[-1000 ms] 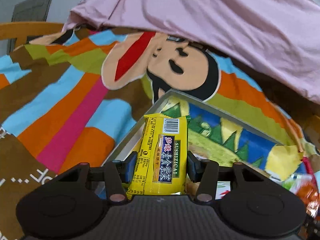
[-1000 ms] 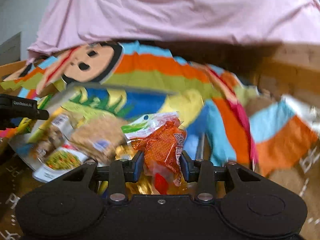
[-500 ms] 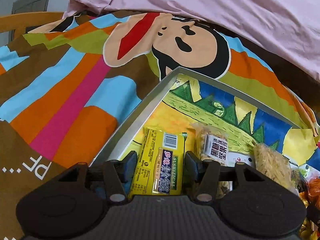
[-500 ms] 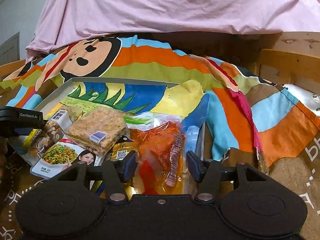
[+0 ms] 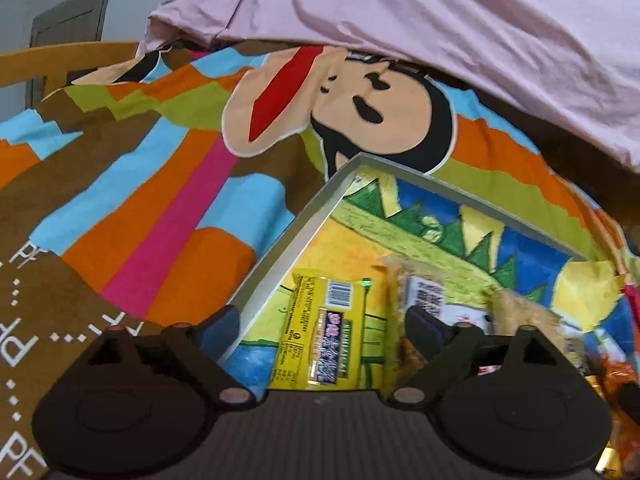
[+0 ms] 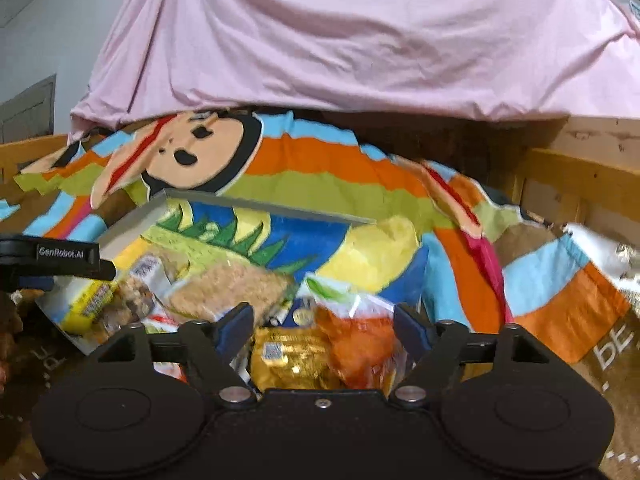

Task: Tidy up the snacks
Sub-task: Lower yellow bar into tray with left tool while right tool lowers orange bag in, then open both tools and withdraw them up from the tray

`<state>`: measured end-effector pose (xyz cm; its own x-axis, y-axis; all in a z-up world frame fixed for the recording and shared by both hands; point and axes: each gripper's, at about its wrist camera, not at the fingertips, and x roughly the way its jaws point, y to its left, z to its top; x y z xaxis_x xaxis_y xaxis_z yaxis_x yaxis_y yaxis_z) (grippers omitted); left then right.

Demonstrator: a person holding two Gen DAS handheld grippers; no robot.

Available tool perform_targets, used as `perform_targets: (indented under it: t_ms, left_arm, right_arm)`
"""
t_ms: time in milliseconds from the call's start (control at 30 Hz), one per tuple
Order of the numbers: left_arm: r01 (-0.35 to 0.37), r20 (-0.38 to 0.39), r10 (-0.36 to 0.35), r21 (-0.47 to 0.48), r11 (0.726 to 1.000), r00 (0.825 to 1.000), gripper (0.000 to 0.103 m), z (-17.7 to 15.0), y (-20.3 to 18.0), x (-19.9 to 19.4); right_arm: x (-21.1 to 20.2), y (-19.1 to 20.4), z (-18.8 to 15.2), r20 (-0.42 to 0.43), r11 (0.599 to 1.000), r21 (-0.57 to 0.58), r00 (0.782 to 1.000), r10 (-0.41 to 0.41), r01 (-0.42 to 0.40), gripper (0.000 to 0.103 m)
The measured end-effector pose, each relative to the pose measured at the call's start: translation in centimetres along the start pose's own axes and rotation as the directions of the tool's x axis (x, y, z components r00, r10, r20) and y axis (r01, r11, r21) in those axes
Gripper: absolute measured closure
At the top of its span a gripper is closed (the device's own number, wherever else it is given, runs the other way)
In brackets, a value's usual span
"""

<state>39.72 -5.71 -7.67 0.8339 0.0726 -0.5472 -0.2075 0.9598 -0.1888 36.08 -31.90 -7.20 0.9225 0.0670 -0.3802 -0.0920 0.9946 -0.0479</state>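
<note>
A grey-rimmed tray [image 5: 288, 248] with a painted lining lies on the blanket. In it lies a yellow snack pack [image 5: 320, 340], flat between the jaws of my left gripper [image 5: 320, 320]; the jaws are opening and the pads stand clear of it. Beside it lie a nut bar pack [image 5: 424, 296] and a crumbly cracker pack [image 5: 520, 312]. In the right wrist view my right gripper [image 6: 322, 316] is opening over an orange snack pack [image 6: 360, 344] and a gold pack [image 6: 288, 356], pads touching neither. One of my left gripper's fingers [image 6: 60, 258] shows over the tray rim [image 6: 260, 204].
A striped cartoon blanket [image 5: 160, 200] covers the surface, with a pink sheet [image 6: 340, 40] draped behind it. Wooden rails [image 6: 580, 176] run along the right and far left. A silver foil bag [image 6: 616, 256] lies at the right edge.
Both grippers have let go. The left one lowered the yellow pack into the tray and spread its jaws. The right one released the orange pack onto the pile and opened wide.
</note>
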Motion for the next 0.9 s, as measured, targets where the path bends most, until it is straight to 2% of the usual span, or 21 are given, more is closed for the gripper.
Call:
perform_targets:
  t_ms: [100, 167, 267, 567, 733, 900]
  left_arm:
    - [0.018, 0.018, -0.019, 0.013, 1.0, 1.0, 0.004, 0.4, -0.4, -1.8]
    - [0.031, 0.029, -0.032, 0.017, 0.999, 0.999, 0.002, 0.7, -0.7, -3.0]
    - [0.056, 0.059, -0.056, 0.012, 0.998, 0.997, 0.001, 1.4, -0.9, -5.3]
    - [0.088, 0.137, -0.089, 0.012, 0.996, 0.987, 0.0, 1.9, -0.7, -12.6]
    - [0.073, 0.123, -0.074, 0.012, 0.997, 0.99, 0.0, 1.3, -0.2, -16.3]
    - [0.066, 0.087, -0.067, 0.012, 0.998, 0.994, 0.0, 0.3, 0.2, -19.7]
  right_arm:
    - [-1.1, 0.2, 0.9, 0.036, 1.0, 0.002, 0.999, 0.002, -0.002, 0.016]
    - [-2.0, 0.2, 1.5, 0.062, 1.0, 0.005, 0.998, -0.002, 0.002, 0.007]
    - [-3.7, 0.1, 2.6, 0.114, 1.0, 0.024, 0.993, -0.01, 0.007, 0.001]
    - [-10.4, 0.0, 4.4, 0.213, 0.997, 0.067, 0.976, -0.05, 0.036, 0.001]
    - [-14.0, 0.9, 4.8, 0.234, 0.999, 0.04, 0.972, -0.03, 0.022, 0.001]
    - [-17.8, 1.8, 4.5, 0.247, 0.997, 0.076, 0.969, -0.014, -0.005, 0.001]
